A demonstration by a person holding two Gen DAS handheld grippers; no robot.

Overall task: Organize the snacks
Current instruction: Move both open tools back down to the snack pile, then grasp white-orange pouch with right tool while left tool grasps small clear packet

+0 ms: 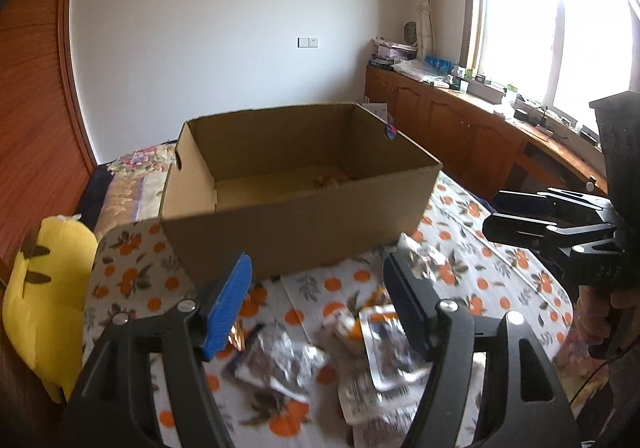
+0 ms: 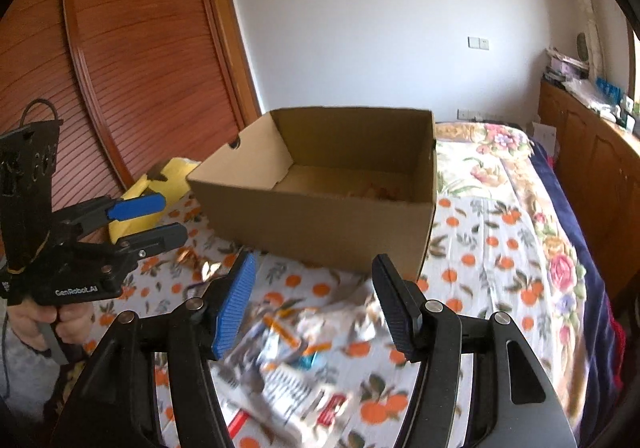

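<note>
Step in hand: by the look of it, both tools are hovering over the snack heap between picks; neither is carrying anything, so a fresh pick is probably being lined up.

Left gripper [image 1: 316,300]: its jaws are standing wide apart and gripping nothing; a crinkled silver foil packet [image 1: 280,364] is lying just below and between the fingers, with a white pouch with a barcode [image 1: 380,380] under the dark finger.

Right gripper [image 2: 312,308]: its jaws are also standing apart and holding nothing; blurred white and orange wrappers [image 2: 288,332] are lying directly beneath the gap, and a white packet with red print [image 2: 304,396] is sitting nearer the camera. Seen from the left wrist, this tool [image 1: 494,215] is hanging out to the side with its fingers parted.

Cardboard box [image 1: 296,183]: it is standing open-topped just ahead of both sets of fingertips, on the orange-print cloth [image 1: 460,272]; something small and orange-brown [image 2: 376,189] is lying on its floor at the far side, too blurred to name. The rest of the floor is looking bare.

Next move: I judge that one tool should be lowering onto a single packet, closing on an edge and not the slippery foil face, then lifting forward over the near wall of the box.

Off to the left tool's outer side: a yellow plush toy [image 1: 44,304] is resting beside the cloth.
</note>
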